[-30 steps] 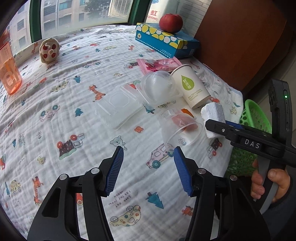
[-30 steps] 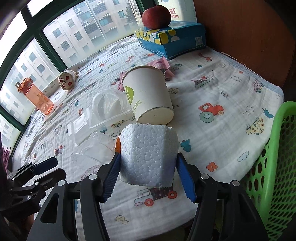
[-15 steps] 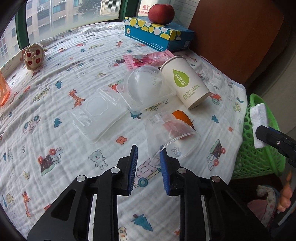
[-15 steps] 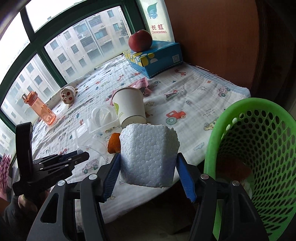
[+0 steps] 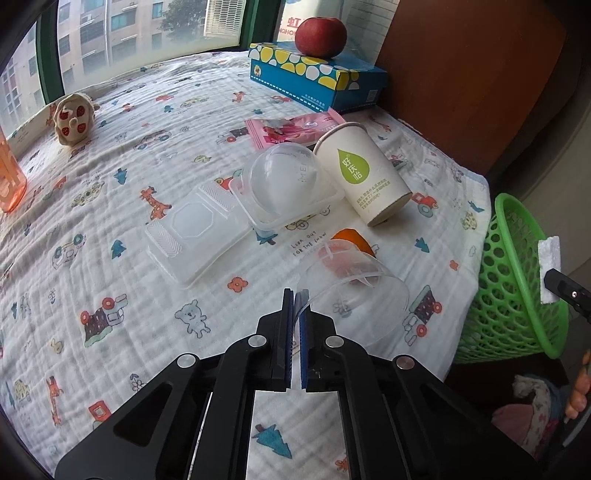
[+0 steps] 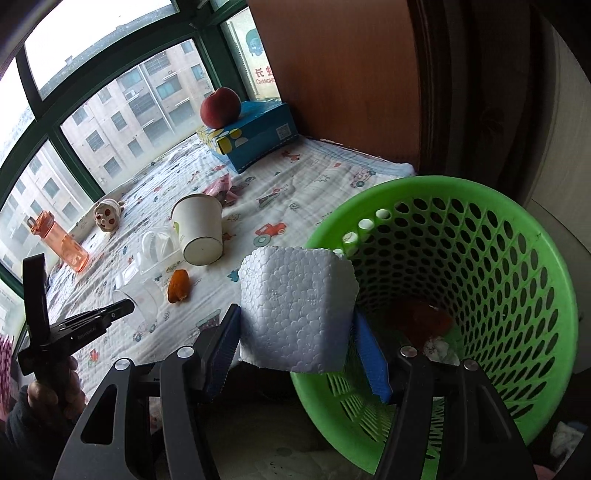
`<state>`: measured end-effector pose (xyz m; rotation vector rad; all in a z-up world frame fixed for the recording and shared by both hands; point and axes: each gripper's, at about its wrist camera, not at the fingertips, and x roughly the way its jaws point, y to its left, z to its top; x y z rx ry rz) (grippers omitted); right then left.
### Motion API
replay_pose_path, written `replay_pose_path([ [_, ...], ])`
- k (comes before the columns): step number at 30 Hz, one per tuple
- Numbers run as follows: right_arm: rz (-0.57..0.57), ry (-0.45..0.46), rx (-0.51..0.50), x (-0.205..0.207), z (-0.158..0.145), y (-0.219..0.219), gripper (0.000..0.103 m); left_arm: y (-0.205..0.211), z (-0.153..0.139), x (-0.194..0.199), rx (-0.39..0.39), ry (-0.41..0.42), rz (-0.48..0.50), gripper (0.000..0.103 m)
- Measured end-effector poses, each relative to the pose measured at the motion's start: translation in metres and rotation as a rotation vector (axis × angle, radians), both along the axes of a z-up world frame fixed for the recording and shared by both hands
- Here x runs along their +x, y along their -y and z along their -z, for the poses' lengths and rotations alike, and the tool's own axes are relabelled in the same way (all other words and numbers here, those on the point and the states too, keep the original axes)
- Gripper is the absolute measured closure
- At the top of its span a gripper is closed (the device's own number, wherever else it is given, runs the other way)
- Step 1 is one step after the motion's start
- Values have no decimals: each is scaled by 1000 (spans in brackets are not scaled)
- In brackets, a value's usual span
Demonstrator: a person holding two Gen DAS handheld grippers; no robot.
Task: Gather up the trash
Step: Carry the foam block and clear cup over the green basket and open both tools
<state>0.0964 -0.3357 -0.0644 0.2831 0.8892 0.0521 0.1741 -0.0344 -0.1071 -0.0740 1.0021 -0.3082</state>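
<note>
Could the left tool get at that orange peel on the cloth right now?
Probably not as things stand. The left tool is shut on the rim of the clear plastic cup, and that cup lies between it and the orange peel.

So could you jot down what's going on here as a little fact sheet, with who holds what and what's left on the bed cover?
left tool: shut on the rim of the clear plastic cup, which lies on its side
right tool: shut on the white foam block, at the near rim of the green basket
basket contents: something reddish-brown and a white scrap at the bottom
still on the cloth: paper cup on its side, two clear plastic containers, pink wrapper, orange peel
likely not trash: apple on tissue box
</note>
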Motion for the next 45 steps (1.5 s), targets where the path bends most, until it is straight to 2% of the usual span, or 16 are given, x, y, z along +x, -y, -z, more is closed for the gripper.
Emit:
replay_pose_path([
  [10,102,1,-42,-15,-5,53,45,23,-45,-19,-59,63,70,102],
  [18,172,-18,-87,-15,2,97,44,66,-77,-27,-89,110,163,102],
  [23,210,-12,-108,-18,4,116,34,101,-88,-28,-94,118,231,102],
  [26,225,-5,-100,-23,3,124,33,125,-94,-31,-91,127,279,102],
  [30,239,9,-81,-33,2,132,32,161,-95,-33,-75,132,345,102],
  [37,255,42,-58,-52,-6,141,28,218,-79,-39,-45,88,439,102],
  [45,281,60,-32,-69,-8,155,28,258,-58,-42,6,42,489,102],
])
